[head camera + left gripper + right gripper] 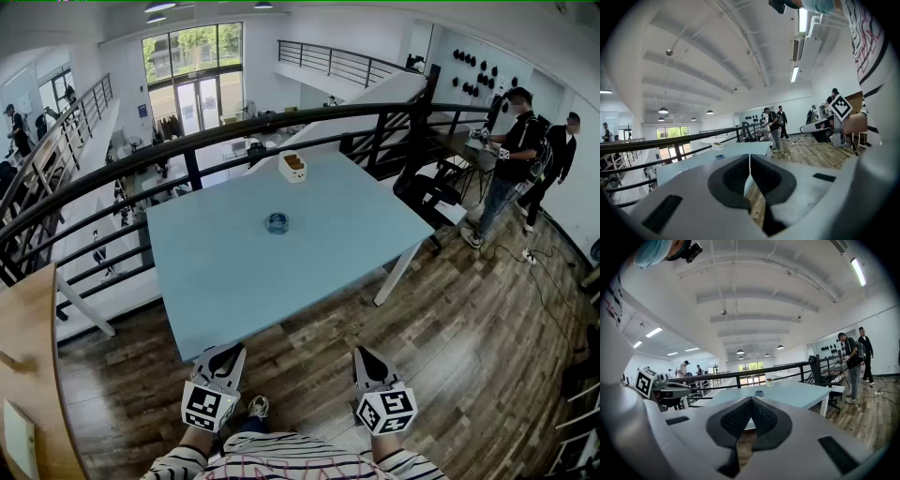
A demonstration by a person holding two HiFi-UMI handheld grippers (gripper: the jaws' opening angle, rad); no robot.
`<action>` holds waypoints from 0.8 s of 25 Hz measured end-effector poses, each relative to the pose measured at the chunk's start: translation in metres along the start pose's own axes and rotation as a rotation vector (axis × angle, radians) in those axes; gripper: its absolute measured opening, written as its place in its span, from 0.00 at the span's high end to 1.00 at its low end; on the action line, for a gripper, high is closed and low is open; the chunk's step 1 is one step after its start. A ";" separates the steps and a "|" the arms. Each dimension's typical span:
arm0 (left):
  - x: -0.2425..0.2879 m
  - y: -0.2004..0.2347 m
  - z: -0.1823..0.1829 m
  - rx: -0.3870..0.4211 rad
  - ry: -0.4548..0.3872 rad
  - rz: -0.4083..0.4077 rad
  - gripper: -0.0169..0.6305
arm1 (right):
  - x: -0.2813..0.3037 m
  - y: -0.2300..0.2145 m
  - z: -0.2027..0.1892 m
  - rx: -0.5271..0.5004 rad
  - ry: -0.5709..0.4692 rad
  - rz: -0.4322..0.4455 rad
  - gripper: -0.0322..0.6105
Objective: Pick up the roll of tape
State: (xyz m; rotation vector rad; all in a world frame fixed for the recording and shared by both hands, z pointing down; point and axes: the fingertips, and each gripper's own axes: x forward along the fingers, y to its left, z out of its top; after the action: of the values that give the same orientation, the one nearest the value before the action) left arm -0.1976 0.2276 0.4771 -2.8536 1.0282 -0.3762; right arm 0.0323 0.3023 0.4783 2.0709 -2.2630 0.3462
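head view. a light-blue bench (234, 281) is standing beside a black railing (187, 155) on a wood floor (469, 337). the tape roll (277, 222), small and bluish, is lying flat near the middle of the bench top, somewhat toward the far side, w/ nothing touching it. a white box (293, 167) is sitting beyond it near the far edge, by the railing, well apart from the roll.

the l. gripper (228, 352) and r. gripper (365, 357) are being held side by side at the bottom of the view, both pointing toward the bench and tilting only slightly down. the l. tips are hanging just off the near edge of the bench; the r. tips are hanging over bare floor. both are well apart from the roll. each is turning its marker cube up toward the camera. striped sleeves (281, 464) are showing behind them, w/ a shoe (258, 406) btwn.

l. gripper view. the jaws are pressing fully together, the dark pads meeting along a thin line, w/ nothing btwn them. roll and box are appearing small on the bench beyond the tips.

r. gripper view. the jaws are likewise sitting fully together and gripping nothing. the roll is lying on the bench straight beyond the tips, w/ the box farther back.

two people (514, 155) are standing at far r., beyond the bench.
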 end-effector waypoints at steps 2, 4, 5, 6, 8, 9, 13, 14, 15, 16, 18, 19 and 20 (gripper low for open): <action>-0.003 0.003 -0.003 -0.007 -0.001 0.002 0.92 | 0.001 0.005 -0.002 -0.001 0.004 0.002 0.91; -0.006 0.004 -0.006 -0.012 -0.001 0.003 0.93 | 0.000 0.010 -0.004 -0.004 0.008 0.003 0.91; -0.008 0.005 -0.007 -0.014 -0.001 0.005 0.93 | -0.001 0.011 -0.004 -0.006 0.009 0.005 0.91; -0.010 0.005 -0.007 -0.016 -0.002 0.007 0.93 | -0.001 0.013 -0.003 -0.009 0.009 0.007 0.91; -0.013 0.005 -0.006 -0.019 -0.003 0.013 0.93 | -0.003 0.016 -0.002 -0.012 0.010 0.015 0.91; -0.014 0.003 -0.006 -0.023 -0.006 0.013 0.93 | -0.004 0.016 -0.002 -0.010 0.011 0.024 0.91; -0.016 -0.007 -0.008 -0.028 -0.021 -0.010 0.93 | -0.007 0.017 -0.002 0.007 -0.007 0.057 0.91; -0.016 -0.009 -0.009 -0.025 -0.023 -0.014 0.92 | -0.008 0.018 -0.004 0.009 -0.011 0.058 0.90; -0.017 -0.011 -0.010 -0.026 -0.023 -0.017 0.92 | -0.009 0.018 -0.005 0.012 -0.014 0.056 0.90; -0.017 -0.012 -0.011 -0.030 -0.021 -0.018 0.92 | -0.010 0.017 -0.007 0.017 -0.017 0.052 0.90; -0.015 -0.015 -0.014 -0.042 -0.009 -0.021 0.76 | -0.011 0.012 -0.010 0.033 -0.021 0.038 0.89; -0.013 -0.016 -0.014 -0.047 -0.002 -0.020 0.66 | -0.011 0.009 -0.011 0.044 -0.019 0.031 0.86; -0.011 -0.016 -0.015 -0.048 0.005 -0.018 0.64 | -0.009 0.005 -0.013 0.057 -0.015 0.027 0.75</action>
State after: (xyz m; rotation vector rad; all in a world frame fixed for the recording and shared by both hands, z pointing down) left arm -0.1999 0.2466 0.4920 -2.9074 1.0270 -0.3656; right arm 0.0266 0.3144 0.4883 2.0783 -2.3181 0.4022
